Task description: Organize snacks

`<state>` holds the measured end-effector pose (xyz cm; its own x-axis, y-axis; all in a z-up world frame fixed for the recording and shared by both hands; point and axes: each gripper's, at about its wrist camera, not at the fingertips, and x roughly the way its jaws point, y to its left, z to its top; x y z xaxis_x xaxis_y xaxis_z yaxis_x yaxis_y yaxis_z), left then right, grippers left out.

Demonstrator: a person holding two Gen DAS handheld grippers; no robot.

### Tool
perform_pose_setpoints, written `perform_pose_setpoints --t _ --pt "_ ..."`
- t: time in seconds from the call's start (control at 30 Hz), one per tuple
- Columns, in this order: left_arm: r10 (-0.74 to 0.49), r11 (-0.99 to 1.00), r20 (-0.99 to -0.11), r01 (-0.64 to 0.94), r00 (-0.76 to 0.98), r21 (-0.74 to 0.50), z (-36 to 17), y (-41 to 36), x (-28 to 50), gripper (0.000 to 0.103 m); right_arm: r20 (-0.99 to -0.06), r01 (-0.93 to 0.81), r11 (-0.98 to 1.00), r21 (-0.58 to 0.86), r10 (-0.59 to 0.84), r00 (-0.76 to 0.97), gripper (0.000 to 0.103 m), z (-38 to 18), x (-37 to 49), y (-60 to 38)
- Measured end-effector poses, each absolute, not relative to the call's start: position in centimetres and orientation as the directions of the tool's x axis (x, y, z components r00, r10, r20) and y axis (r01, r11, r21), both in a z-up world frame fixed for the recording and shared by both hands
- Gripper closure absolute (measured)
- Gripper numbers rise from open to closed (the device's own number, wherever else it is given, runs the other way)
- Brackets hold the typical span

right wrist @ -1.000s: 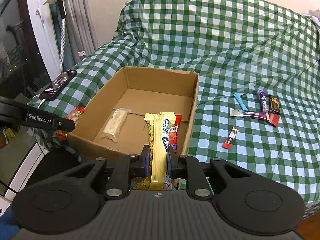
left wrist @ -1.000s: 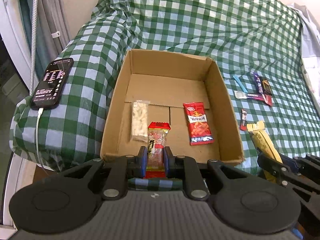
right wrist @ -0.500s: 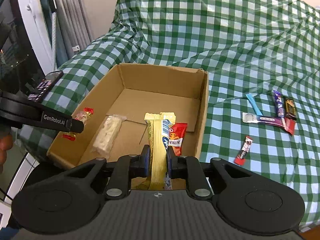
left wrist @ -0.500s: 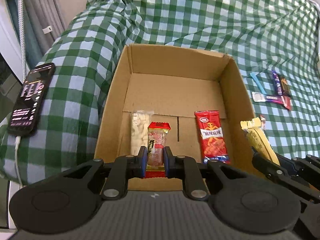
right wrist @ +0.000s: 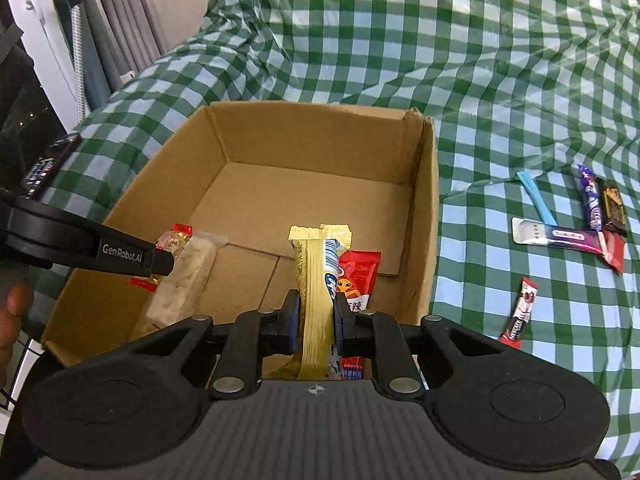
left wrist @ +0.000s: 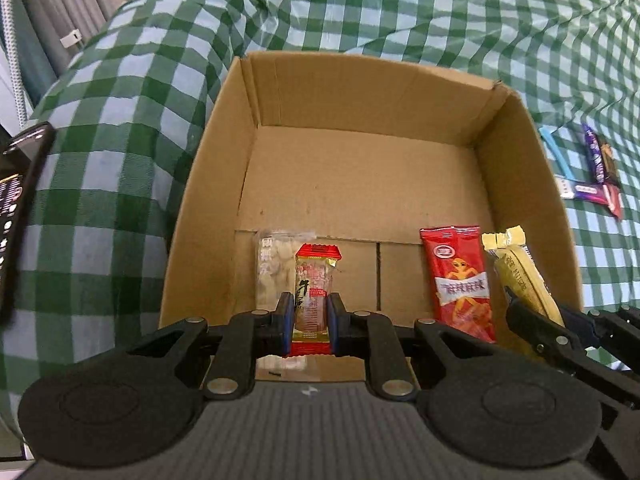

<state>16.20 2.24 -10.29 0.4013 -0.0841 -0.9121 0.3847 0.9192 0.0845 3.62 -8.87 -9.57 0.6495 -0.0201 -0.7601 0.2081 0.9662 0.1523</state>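
An open cardboard box lies on the green checked cloth. My left gripper is shut on a small red-ended candy pack, held over the box's near left part. My right gripper is shut on a long yellow snack bar, held over the near right part; that bar also shows in the left wrist view. On the box floor lie a pale nougat pack and a red spicy snack pack.
Right of the box, loose snacks lie on the cloth: a blue stick, a purple bar, a dark bar, a white-purple sachet, and a red-white sachet. A phone rests on the cloth to the left.
Both grippers have moved forward and down, from in front of the box to over its near part. Each keeps its pack held, and the box looks larger.
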Motion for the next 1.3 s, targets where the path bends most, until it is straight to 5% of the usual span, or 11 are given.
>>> perform_pose_setpoints --t 0.3,0.37,0.4,0.43,0.47,0.63,1.3 --pt "-0.043 0.915 -0.925 0.387 0.378 0.115 -12.9 1.5 18.4 0.083 -0.786 0.218 0.964 0.153 -0.016 0.618 0.085 -11.9 6.4 -9.4" --pt "-0.04 0.909 -0.92 0.396 0.39 0.128 -12.9 1.4 18.5 0.054 -0.788 0.213 0.964 0.159 -0.006 0.616 0.082 -12.2 6.8 -9.4" --pt "-0.035 0.908 -0.914 0.395 0.404 0.14 -12.8 1.3 18.4 0.017 -0.788 0.213 0.963 0.162 -0.003 0.616 0.076 -12.3 6.9 -9.5" --pt "-0.028 0.908 -0.903 0.389 0.429 0.156 -12.5 1.3 18.2 0.001 -0.789 0.218 0.962 0.164 -0.004 0.614 0.054 -12.2 7.0 -9.6" --pt "-0.027 0.908 -0.885 0.381 0.464 0.172 -12.0 1.5 17.7 0.0 -0.79 0.229 0.96 0.162 -0.013 0.613 0.033 -12.0 7.0 -9.6" --pt "-0.026 0.883 -0.886 0.427 0.462 0.197 -10.8 2.1 15.6 0.0 -0.774 0.211 0.967 0.141 -0.026 0.633 0.012 -10.6 5.5 -9.1" --pt "-0.05 0.934 -0.843 0.324 0.536 0.151 -3.8 7.8 1.6 0.0 -0.695 0.212 0.958 0.192 -0.02 0.719 0.004 -3.5 -7.8 -4.0"
